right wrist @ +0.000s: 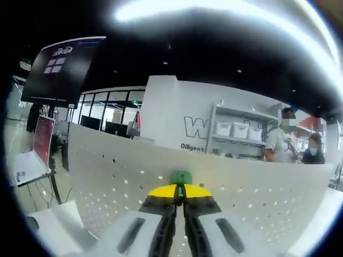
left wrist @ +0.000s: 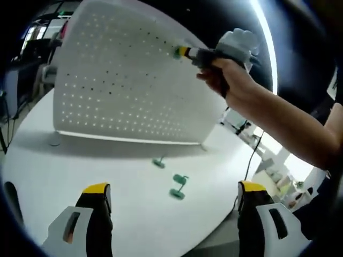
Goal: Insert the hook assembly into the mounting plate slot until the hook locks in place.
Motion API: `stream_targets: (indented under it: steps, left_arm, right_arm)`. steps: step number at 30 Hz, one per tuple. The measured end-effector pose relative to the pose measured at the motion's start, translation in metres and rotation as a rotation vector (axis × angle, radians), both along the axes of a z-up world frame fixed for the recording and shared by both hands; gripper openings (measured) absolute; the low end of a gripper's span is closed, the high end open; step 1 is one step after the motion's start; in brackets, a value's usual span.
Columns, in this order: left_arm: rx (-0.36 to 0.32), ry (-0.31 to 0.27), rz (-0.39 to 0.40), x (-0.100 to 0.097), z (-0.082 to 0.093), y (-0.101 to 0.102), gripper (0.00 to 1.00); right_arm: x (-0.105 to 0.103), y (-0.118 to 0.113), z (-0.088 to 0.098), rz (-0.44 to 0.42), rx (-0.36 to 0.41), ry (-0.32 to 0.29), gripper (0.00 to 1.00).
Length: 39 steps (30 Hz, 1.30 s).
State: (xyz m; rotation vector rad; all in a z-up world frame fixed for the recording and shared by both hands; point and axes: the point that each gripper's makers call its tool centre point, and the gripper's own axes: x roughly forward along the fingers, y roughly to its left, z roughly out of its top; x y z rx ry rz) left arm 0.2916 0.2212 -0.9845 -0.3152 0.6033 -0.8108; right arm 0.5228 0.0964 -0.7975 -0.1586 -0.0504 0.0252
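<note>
A white perforated mounting plate (left wrist: 128, 80) stands upright on the white table (left wrist: 80, 166). In the left gripper view my right gripper (left wrist: 182, 52), held by a person's hand, presses a green hook (left wrist: 177, 52) against the plate's upper right area. In the right gripper view the plate (right wrist: 107, 176) is close ahead, and the right gripper (right wrist: 180, 194) is shut on the green hook (right wrist: 181, 177), whose tip meets the plate near its top edge. My left gripper (left wrist: 174, 194) hangs open low over the table. Two more green hooks (left wrist: 179, 187) (left wrist: 158, 162) lie on the table ahead of it.
The table's rounded edge (left wrist: 225, 225) runs at the right of the left gripper view, with a cable and shelving beyond. Behind the plate in the right gripper view stand a dark screen (right wrist: 61, 67), shelves (right wrist: 241, 131) and two people (right wrist: 278, 142).
</note>
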Motion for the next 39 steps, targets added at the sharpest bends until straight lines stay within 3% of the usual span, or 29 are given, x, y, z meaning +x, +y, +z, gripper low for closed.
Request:
stream_targets:
  steps: [18, 24, 28, 34, 39]
  left_arm:
    - [-0.012, 0.016, 0.016, 0.001, -0.005, 0.0, 0.98]
    - [-0.02, 0.013, 0.014, -0.001, -0.002, -0.005, 0.98]
    - [-0.022, 0.006, 0.022, -0.002, 0.0, -0.002, 0.98]
    - [-0.012, 0.005, 0.031, -0.005, 0.0, 0.004, 0.99]
    - [-0.006, 0.003, 0.043, -0.005, -0.001, 0.007, 0.99]
  right_arm:
    - [0.005, 0.001, -0.007, -0.038, -0.044, 0.02, 0.01]
    - [0.004, 0.002, -0.009, -0.061, -0.148, 0.038, 0.02]
    - [0.004, 0.004, -0.012, -0.052, -0.083, 0.055, 0.09]
    - [0.002, 0.005, -0.011, -0.043, -0.071, 0.06, 0.12]
    - [-0.001, 0.002, 0.009, -0.043, -0.007, 0.011, 0.2]
